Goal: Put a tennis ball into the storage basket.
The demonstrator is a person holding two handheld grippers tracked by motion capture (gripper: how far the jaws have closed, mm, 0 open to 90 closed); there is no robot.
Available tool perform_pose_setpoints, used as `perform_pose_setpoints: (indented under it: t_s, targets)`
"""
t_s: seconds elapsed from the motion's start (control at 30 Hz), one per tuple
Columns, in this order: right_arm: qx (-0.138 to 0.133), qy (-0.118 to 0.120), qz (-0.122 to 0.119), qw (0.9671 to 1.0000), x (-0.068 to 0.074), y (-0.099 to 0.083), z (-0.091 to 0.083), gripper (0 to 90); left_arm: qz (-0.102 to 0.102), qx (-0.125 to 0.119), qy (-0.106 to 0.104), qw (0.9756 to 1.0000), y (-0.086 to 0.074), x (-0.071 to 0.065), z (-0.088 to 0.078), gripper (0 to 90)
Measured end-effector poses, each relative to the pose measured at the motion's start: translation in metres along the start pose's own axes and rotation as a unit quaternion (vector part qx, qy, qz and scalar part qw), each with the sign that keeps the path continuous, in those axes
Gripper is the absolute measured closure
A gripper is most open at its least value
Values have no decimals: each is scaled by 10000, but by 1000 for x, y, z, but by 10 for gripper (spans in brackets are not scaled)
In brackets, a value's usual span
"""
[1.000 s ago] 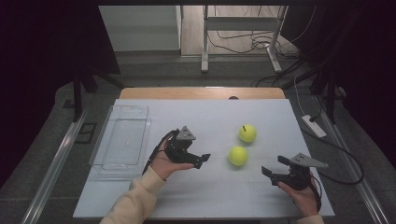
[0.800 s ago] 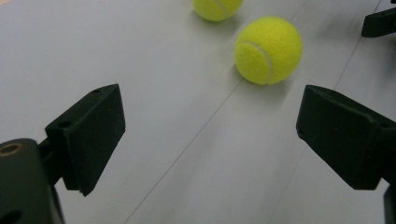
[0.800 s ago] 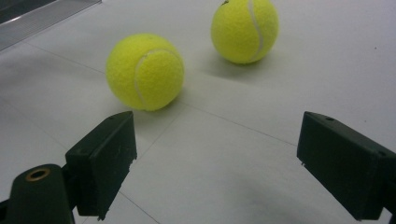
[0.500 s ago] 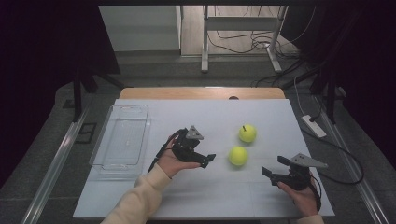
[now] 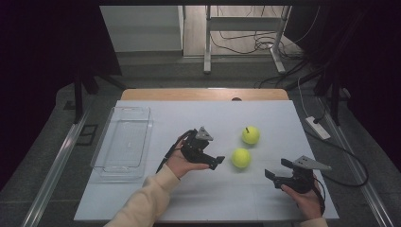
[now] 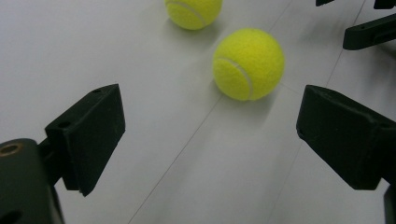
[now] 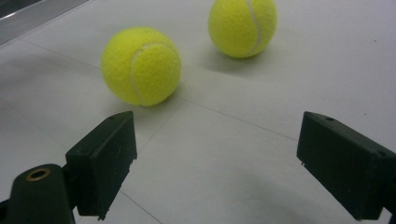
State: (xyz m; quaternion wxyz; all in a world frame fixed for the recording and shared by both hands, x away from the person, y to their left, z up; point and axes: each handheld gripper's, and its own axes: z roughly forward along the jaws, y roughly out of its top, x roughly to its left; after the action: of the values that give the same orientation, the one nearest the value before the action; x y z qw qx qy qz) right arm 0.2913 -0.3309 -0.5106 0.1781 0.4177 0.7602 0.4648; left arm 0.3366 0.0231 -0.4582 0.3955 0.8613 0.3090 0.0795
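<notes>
The left gripper [image 5: 213, 159] sits in the person's left hand [image 5: 182, 163] near the middle of the table, its two black jaws spread wide with nothing between them and touching nothing. In the left gripper view the gap frames bare table, and the near tennis ball [image 6: 248, 64] lies just ahead, slightly right of centre. The right gripper [image 5: 275, 170] is held low at the table's right front, jaws likewise wide apart and empty — it points toward the same ball from the other side.

Judged from this, the step in hand is the approach to a pick: the left gripper is lining up on the near tennis ball [image 5: 241, 158], which rests on the white table top [image 5: 156, 198] just beside the jaw tips, not yet between them. The next move calls for pushing forward until the ball sits squarely between the jaws, then closing gently on the felt so that it does not roll away.

A second tennis ball [image 5: 250, 135] lies just beyond the first, close but apart. Farther left, a clear plastic tray [image 5: 122, 144] stands empty near the table's left edge — the likely place for the balls.
</notes>
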Motion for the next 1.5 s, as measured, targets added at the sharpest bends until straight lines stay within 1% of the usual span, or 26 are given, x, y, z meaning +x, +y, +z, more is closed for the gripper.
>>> perform_pose_setpoints:
  t_s: [0.2, 0.43, 0.53, 0.6, 0.7, 0.9, 0.97, 1.03, 1.13, 1.3, 1.33, 1.37, 1.5]
  targets:
    - [40, -26, 17, 10000, -1, -1, 1, 118, -1, -15, -93, 10000, 7, -4, 9, 91]
    - [58, -20, 21, 10000, -1, -1, 1, 118, 84, 0, -140, 9999, 14, -10, 14, 91]
    - [55, -24, 33, 10000, -1, -1, 1, 119, 84, 21, -174, 9998, 16, -11, 18, 91]
    - [52, -25, 35, 10000, -1, -1, 1, 118, 80, 49, -192, 9998, 17, -12, 20, 91]
    - [36, -20, 27, 10000, -1, -1, 1, 118, 141, 127, -222, 9996, 20, -14, 25, 91]
    - [42, -23, 19, 10000, -1, -1, 1, 119, 177, 200, -244, 9993, 25, -15, 30, 91]
    - [43, -15, 6, 10000, -1, -1, 1, 118, 198, 219, -223, 9993, 27, -16, 33, 91]
    - [50, -16, -1, 10000, -1, -1, 1, 118, 200, 224, -264, 9992, 29, -17, 37, 91]
    - [54, -17, -1, 10000, -1, -1, 1, 118, 277, 322, -290, 9987, 34, -18, 42, 90]
    - [58, -8, 2, 10000, -1, -2, 1, 118, 236, 342, -311, 9987, 38, -17, 49, 91]
    - [51, -4, -6, 10000, -1, -2, 1, 118, 244, 402, -300, 9984, 40, -16, 51, 90]
    - [53, -3, -7, 10000, -1, -2, 1, 118, 203, 388, -303, 9986, 41, -16, 53, 91]
    - [64, 5, -11, 10000, -1, -2, 1, 118, 229, 462, -312, 9982, 43, -15, 57, 91]
